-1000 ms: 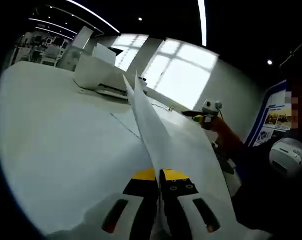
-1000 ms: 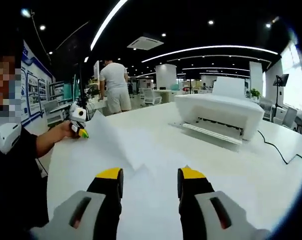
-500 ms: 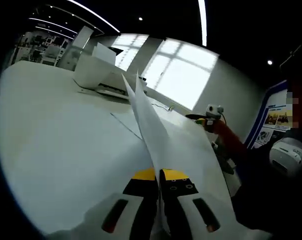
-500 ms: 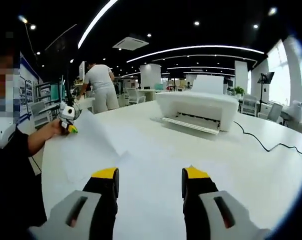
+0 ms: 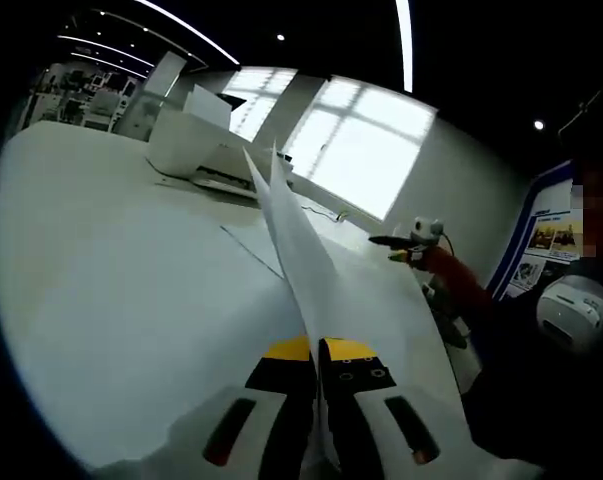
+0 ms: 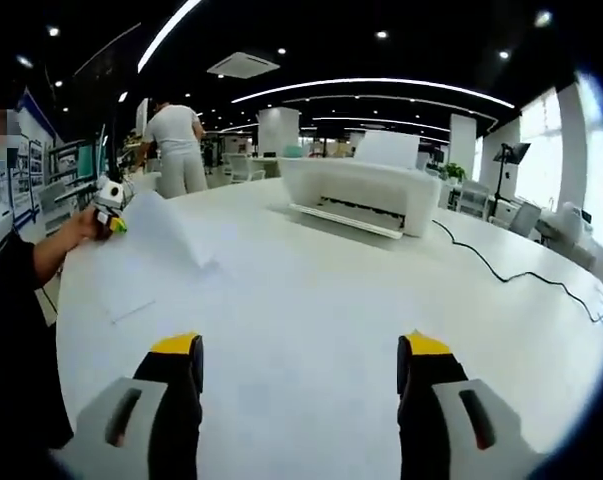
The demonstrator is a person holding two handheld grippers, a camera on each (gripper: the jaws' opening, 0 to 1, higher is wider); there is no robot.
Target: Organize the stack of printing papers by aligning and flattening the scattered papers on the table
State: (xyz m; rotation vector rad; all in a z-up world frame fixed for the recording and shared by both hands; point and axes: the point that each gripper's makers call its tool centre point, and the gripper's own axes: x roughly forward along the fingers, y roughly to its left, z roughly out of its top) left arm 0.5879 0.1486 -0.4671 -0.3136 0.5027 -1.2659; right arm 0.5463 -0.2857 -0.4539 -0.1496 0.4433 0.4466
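Broad, smooth white table [image 6: 311, 300] in an open-plan office lit by ceiling strips; boxy white printer [image 6: 356, 190] at its far side. Thin white paper sheets [image 5: 366, 295], one raised edge-on, pinched in the closed left gripper [image 5: 316, 375]. Right gripper [image 6: 299, 365] jaws wide apart over bare tabletop, gripping nothing.
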